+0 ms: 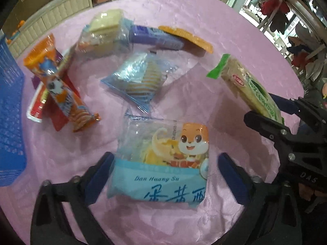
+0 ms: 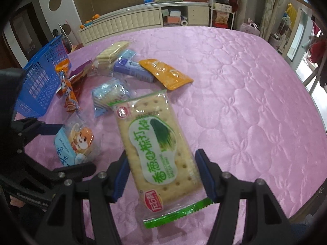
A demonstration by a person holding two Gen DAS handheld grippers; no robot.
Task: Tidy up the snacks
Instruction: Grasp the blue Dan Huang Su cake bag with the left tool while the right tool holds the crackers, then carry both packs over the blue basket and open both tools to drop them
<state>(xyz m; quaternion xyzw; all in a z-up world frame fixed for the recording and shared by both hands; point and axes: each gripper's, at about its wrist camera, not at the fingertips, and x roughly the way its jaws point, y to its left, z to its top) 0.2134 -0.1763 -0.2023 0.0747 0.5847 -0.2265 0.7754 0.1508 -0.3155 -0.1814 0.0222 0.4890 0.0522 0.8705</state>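
Observation:
My left gripper [image 1: 163,173] is open, its blue pads on either side of a light-blue egg-yolk pastry packet [image 1: 163,163] that lies on the pink cloth; it also shows in the right wrist view [image 2: 75,143]. My right gripper [image 2: 161,173] is shut on a green-edged soda cracker packet [image 2: 157,153], held tilted above the cloth. That packet and the right gripper [image 1: 271,110] show at the right of the left wrist view, with the packet [image 1: 251,87] sticking up. A blue mesh basket [image 2: 40,77] stands at the left, also in the left wrist view [image 1: 10,122].
Loose snacks lie on the pink quilted table [image 2: 245,102]: an orange biscuit tube [image 1: 61,89], a red packet [image 1: 40,106], a clear wafer pack [image 1: 102,34], a purple packet [image 1: 155,36], an orange sachet [image 1: 190,38], a blue-striped biscuit bag [image 1: 139,79]. Cabinets stand beyond.

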